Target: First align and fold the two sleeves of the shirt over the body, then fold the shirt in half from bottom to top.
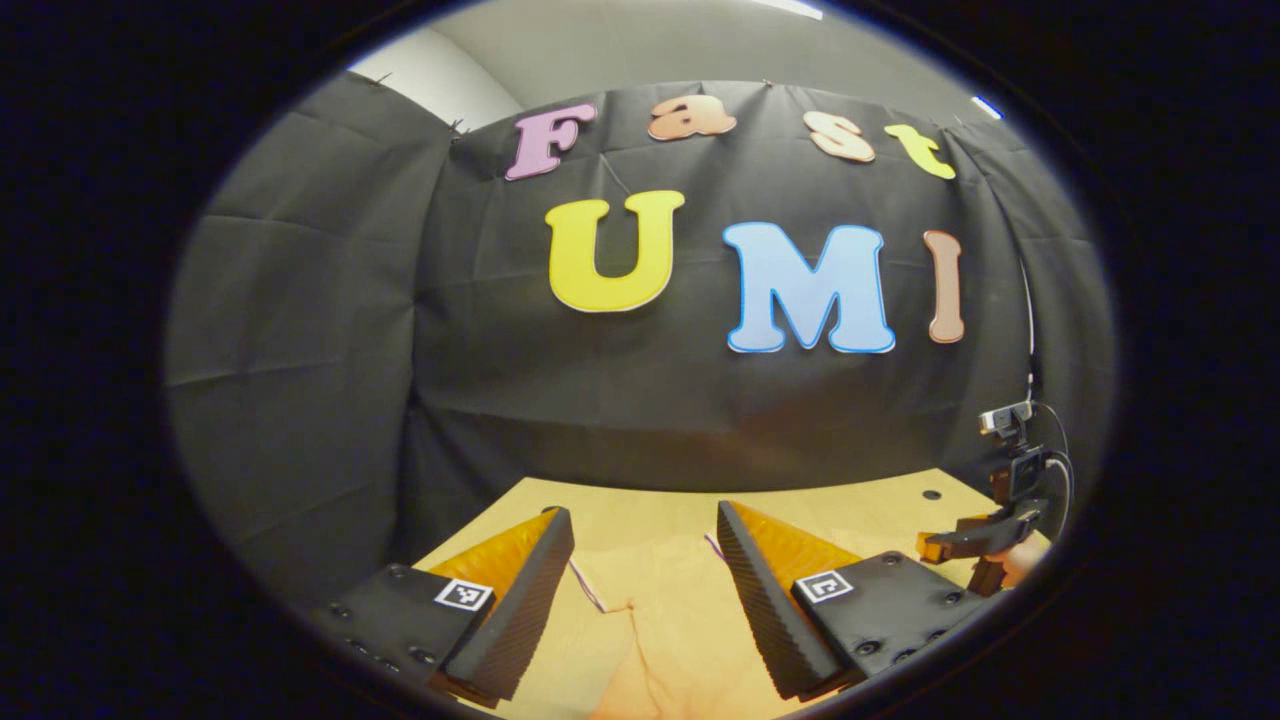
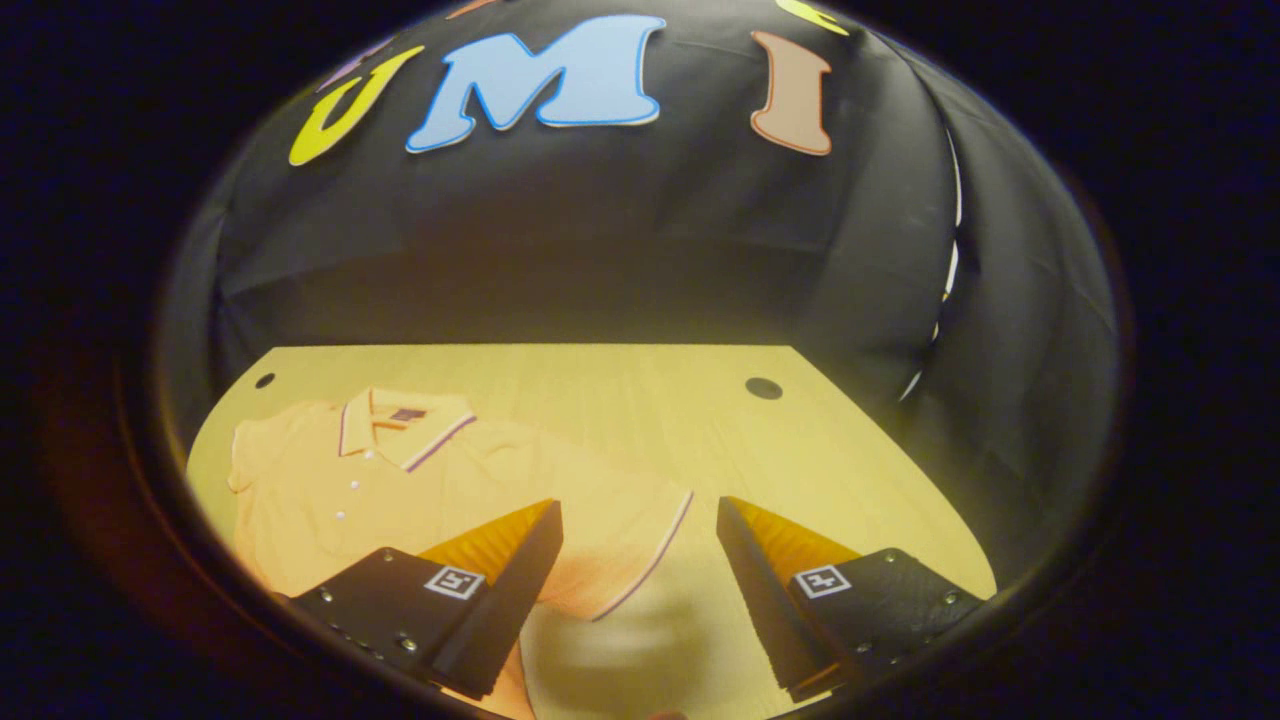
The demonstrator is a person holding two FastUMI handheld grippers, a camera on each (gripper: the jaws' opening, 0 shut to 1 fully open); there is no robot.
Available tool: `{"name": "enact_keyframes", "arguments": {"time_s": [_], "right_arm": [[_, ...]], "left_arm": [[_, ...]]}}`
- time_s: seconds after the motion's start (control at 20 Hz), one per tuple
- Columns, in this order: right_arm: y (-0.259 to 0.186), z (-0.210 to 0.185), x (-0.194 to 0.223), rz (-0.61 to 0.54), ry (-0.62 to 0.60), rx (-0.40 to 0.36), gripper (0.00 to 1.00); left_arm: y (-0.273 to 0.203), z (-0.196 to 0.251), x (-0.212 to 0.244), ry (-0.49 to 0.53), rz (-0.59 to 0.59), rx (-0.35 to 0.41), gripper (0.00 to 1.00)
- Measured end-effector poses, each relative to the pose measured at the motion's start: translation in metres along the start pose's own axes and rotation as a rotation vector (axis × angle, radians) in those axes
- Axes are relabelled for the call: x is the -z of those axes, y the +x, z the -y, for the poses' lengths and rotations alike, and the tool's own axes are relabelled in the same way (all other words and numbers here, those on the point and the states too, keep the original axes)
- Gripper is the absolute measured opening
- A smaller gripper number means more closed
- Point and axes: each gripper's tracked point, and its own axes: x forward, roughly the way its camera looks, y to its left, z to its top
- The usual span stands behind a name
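**Shirt flat, both claws agape: risks and materials**

Shirt [image 2: 400, 480] lies face up on the bench [image 2: 620, 400], collar [image 2: 400, 425] toward the booth wall, 1 short sleeve [image 2: 620, 545] spread out sideways from the body, not folded over.

Right claw [image 2: 638, 580] hovers over that sleeve's trimmed hem, jaws wide, holding nothing. Left claw [image 1: 645, 590] likewise gapes above a trimmed shirt edge [image 1: 590, 590].

Risks, as judged: thin knit may bunch or slip from ridged pads; pinching 2 layers would drag the body askew; uneven pulls would misalign the sleeves.

Materials: soft pale-orange knit, contrast piping, small buttons; smooth light wood bench with 2 round holes; wedge-shaped fingers.
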Motion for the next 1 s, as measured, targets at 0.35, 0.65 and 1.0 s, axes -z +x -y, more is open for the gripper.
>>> {"name": "enact_keyframes", "arguments": {"time_s": [0.35,0.65,1.0], "right_arm": [[0.054,0.008,0.033,-0.137,0.095,0.003,0.96],[0.068,0.007,0.039,-0.160,0.129,-0.012,0.98],[0.071,0.002,0.037,-0.133,0.093,-0.061,0.45]], "left_arm": [[-0.004,-0.009,0.006,-0.016,-0.023,-0.032,0.97],[-0.007,-0.002,0.007,-0.009,-0.024,-0.034,0.97],[-0.003,0.021,0.017,-0.049,-0.044,-0.015,0.97]]}}
